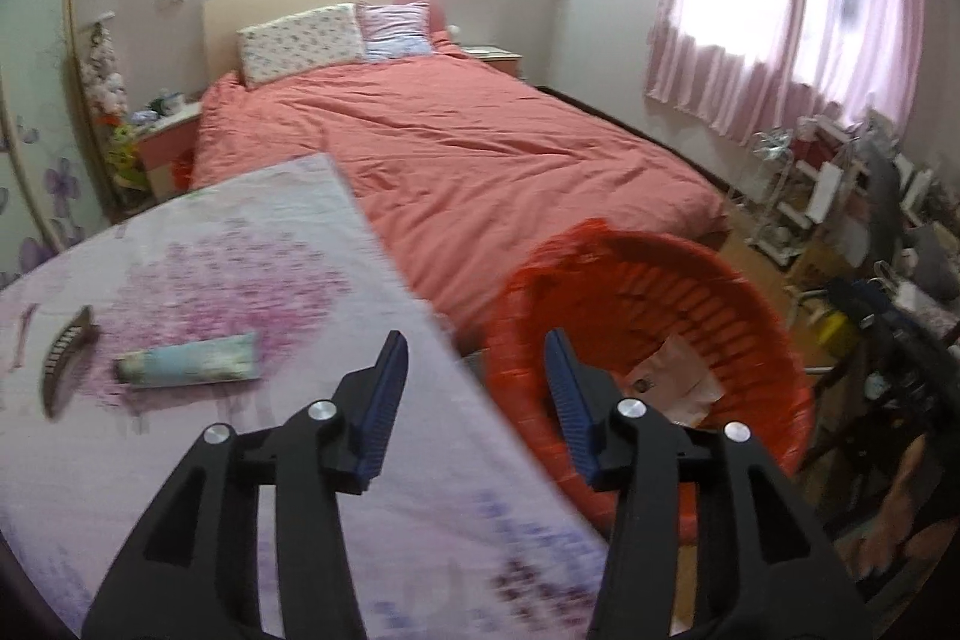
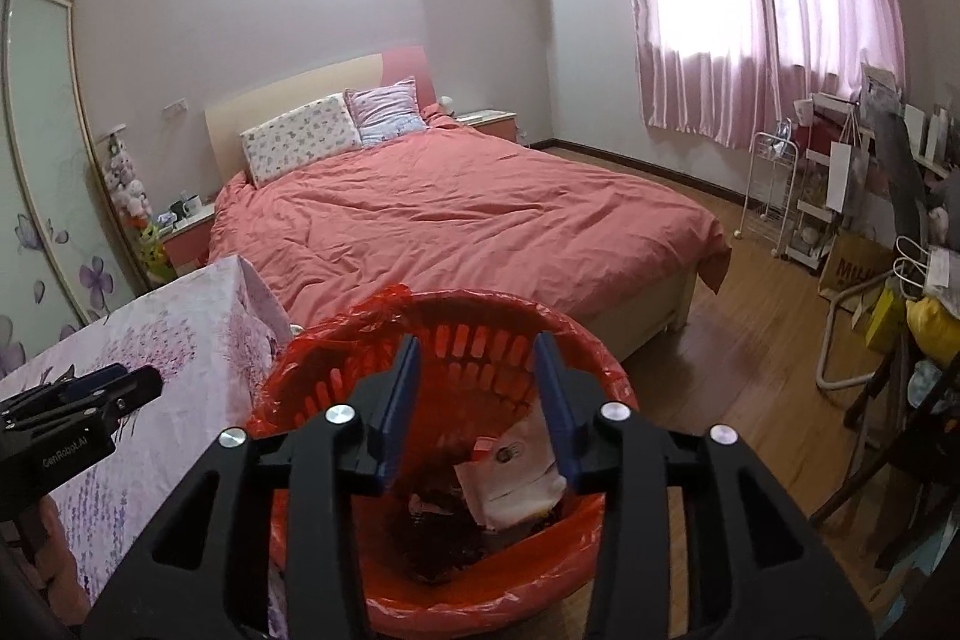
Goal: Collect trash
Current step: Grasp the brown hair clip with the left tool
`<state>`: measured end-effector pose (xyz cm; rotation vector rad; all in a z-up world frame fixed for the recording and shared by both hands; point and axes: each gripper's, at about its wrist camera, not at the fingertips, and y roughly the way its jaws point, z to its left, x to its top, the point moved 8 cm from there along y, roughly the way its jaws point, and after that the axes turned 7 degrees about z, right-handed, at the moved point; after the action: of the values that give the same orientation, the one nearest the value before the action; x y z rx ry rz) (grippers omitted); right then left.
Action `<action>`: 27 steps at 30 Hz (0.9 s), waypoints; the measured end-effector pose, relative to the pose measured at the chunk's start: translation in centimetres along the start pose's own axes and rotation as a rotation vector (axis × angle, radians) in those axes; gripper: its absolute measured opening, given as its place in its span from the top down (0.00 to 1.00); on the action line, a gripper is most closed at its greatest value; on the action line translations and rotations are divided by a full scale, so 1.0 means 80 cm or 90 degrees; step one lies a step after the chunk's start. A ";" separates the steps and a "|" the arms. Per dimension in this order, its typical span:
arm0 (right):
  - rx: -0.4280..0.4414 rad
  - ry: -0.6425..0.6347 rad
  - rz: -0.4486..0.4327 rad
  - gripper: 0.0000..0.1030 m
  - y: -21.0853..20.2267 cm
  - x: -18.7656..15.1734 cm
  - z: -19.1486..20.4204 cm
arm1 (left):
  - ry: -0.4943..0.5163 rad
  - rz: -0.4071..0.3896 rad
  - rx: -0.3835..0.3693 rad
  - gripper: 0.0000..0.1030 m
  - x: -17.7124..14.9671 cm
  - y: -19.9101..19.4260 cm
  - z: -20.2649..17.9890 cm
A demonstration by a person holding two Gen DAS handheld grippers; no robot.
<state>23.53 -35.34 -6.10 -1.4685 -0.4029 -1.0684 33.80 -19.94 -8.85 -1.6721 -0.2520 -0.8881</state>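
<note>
A bed (image 2: 468,214) under a coral quilt fills the room; nearer stands one tabletop (image 1: 180,460) in a lavender-print cloth, and just beside its corner one red trash basket (image 2: 456,316) lined with a red bag. In the basket lie one white paper packet (image 2: 510,484) and some dark scraps too blurred to count. On the tabletop two things remain: one pale blue printed tube (image 1: 189,367) lying on its side, and near it one dark curved comb-like piece (image 1: 63,358). The left tool (image 1: 477,370) hovers over the tabletop's edge, jaws spread and empty. The right tool (image 2: 474,376) hangs over the basket's mouth, jaws parted, nothing between them. To do the next pickup well, I judge the left tool should swing to the tube, straddle it across its narrow width, and close before lifting.
</note>
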 end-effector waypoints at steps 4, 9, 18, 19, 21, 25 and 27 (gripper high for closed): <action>0.010 -0.011 0.006 0.59 0.003 -0.002 0.012 | -0.014 0.007 0.043 0.48 -0.010 -0.007 0.046; 0.029 -0.028 0.018 0.55 0.004 -0.007 0.039 | -0.039 0.006 0.101 0.42 -0.021 -0.019 0.113; 0.084 -0.070 0.064 0.47 0.017 -0.032 0.111 | -0.104 -0.003 0.252 0.38 -0.040 -0.044 0.276; 0.087 -0.076 0.069 0.47 0.019 -0.035 0.119 | -0.111 -0.001 0.264 0.38 -0.043 -0.045 0.291; 0.098 -0.093 0.081 0.47 0.025 -0.041 0.139 | -0.136 0.009 0.273 0.38 -0.047 -0.043 0.326; 0.116 -0.116 0.096 0.47 0.032 -0.049 0.169 | -0.156 0.029 0.265 0.38 -0.050 -0.030 0.362; 0.123 -0.126 0.100 0.47 0.034 -0.050 0.183 | -0.154 0.042 0.251 0.38 -0.050 -0.019 0.368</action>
<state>29.04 -21.24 -8.90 -1.4116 -0.5081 -0.7411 42.48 8.36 -11.71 -1.4053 -0.5002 -0.5426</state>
